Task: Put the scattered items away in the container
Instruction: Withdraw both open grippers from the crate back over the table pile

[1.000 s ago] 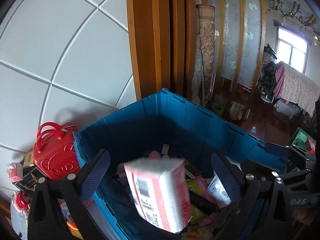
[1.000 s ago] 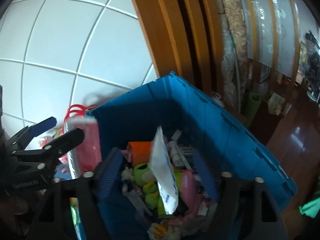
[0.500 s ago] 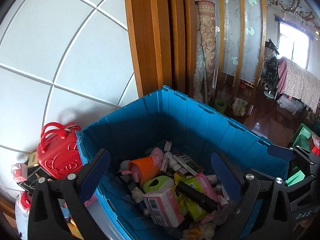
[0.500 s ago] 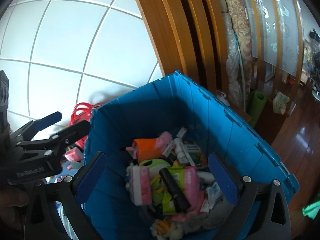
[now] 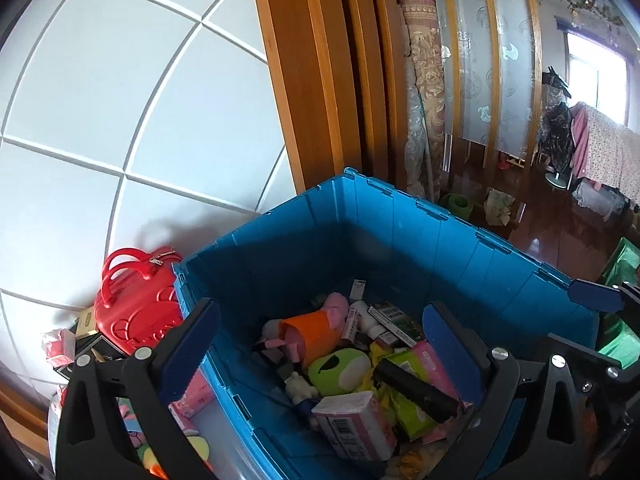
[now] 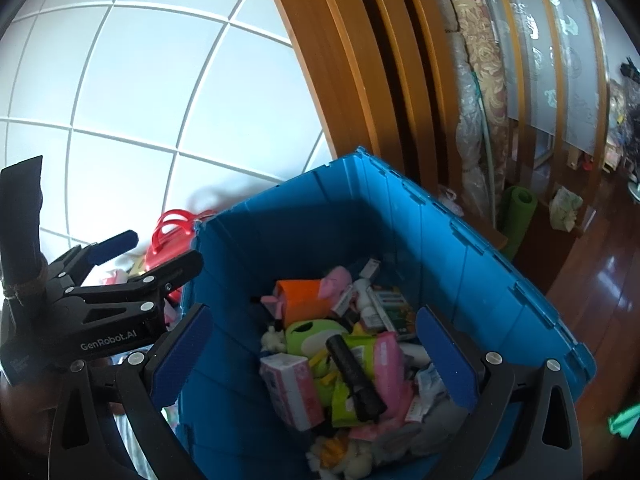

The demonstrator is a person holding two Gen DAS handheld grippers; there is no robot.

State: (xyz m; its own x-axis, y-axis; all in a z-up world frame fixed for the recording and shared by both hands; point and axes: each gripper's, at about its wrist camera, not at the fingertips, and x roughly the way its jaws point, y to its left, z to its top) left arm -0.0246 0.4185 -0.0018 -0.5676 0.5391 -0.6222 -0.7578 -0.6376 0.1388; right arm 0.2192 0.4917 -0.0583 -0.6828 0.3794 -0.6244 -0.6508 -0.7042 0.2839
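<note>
Over the blue container [image 6: 440,248] both grippers hover, jaws wide apart and empty; "GenRobot.AI" reads white on the left gripper [image 6: 144,252] at nine o'clock. Inside, a pink tissue pack [image 6: 292,388] with a barcode lies beside a black flashlight [image 6: 354,376], no brand legible.

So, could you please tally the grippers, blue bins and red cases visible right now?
Grippers: 2, left and right
Blue bin: 1
Red case: 1
Total: 4

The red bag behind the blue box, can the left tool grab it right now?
Probably not directly: the red bag sits outside the blue box, against its outer wall, while the open left tool points into the box.
</note>
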